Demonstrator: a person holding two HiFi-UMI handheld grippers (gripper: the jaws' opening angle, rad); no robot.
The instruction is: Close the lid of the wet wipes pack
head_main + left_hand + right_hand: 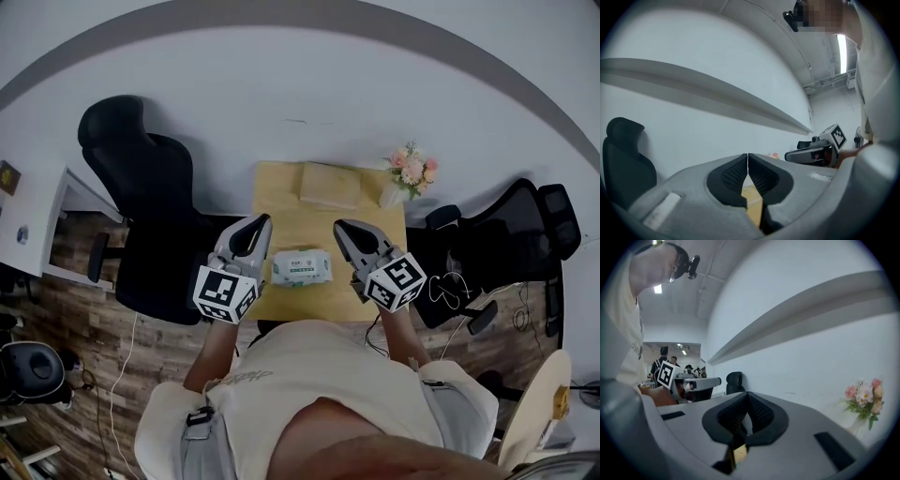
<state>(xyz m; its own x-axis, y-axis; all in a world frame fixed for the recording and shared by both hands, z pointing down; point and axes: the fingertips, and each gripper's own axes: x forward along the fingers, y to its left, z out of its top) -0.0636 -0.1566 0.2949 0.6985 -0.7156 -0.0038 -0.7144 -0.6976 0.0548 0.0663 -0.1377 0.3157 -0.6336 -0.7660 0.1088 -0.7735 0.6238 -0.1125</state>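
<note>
The wet wipes pack (301,267), white with green print, lies flat on the small wooden table (281,202), close to its near edge. From this height I cannot tell how its lid stands. My left gripper (261,223) is held above the table's left edge, just left of the pack, with its jaws shut and empty. My right gripper (340,228) hovers just right of the pack, also shut on nothing. In the left gripper view the closed tips (748,158) point at the white wall, and the right gripper view shows its tips (747,397) closed the same way. Neither gripper view shows the pack.
A flat cardboard box (330,185) lies at the table's far edge, with a small vase of flowers (411,172) at the far right corner. Black office chairs stand to the left (141,197) and right (525,234). Behind is a white wall; the floor is wood.
</note>
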